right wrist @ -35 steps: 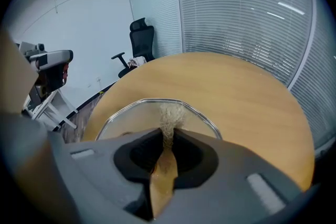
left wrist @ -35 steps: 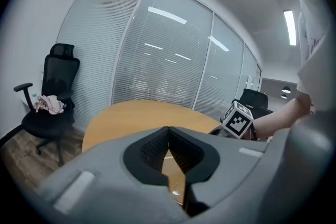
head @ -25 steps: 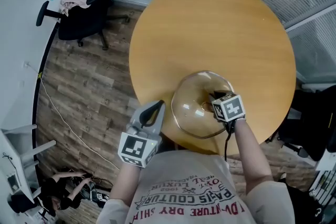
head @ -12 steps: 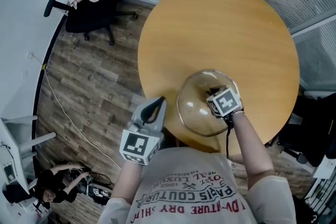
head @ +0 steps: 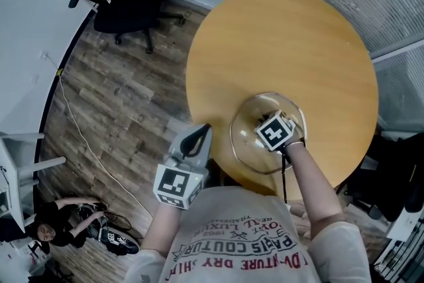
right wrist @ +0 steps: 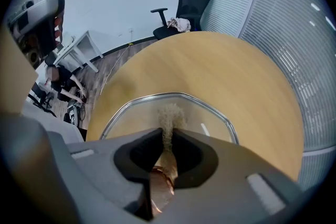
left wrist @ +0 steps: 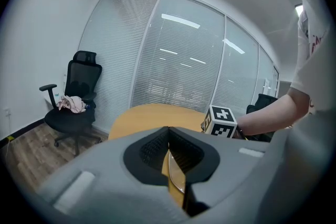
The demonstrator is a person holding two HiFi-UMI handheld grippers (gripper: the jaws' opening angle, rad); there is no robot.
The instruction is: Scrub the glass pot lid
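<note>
1. Holding the scrubber (right wrist: 169, 115) clenched in the right gripper (right wrist: 168, 132), I am pressing its sandy tip onto the glass pot lid (right wrist: 131, 113), since the glass needs firm rubbing contact. The coppery handle is sitting deep between the jaws, which I judge is stopping it from twisting under pressure.
2. The lid is lying flat on the round table (head: 285, 36), close to the edge nearest me, so the right gripper is reaching it without stretching.
3. I am parking the left gripper (head: 199, 132) off the lid, just beyond the table edge, its jaws pressed together on nothing. Past them only a sliver of table and lid rim is showing. I judge it is standing by to steady the lid should it start sliding.
4. Compared with a second ago, the right gripper is working nearer the lid's middle, having travelled in from its right side. The lid itself appears to be staying in the same spot on the table, and the left gripper is holding the same pose by my body.
</note>
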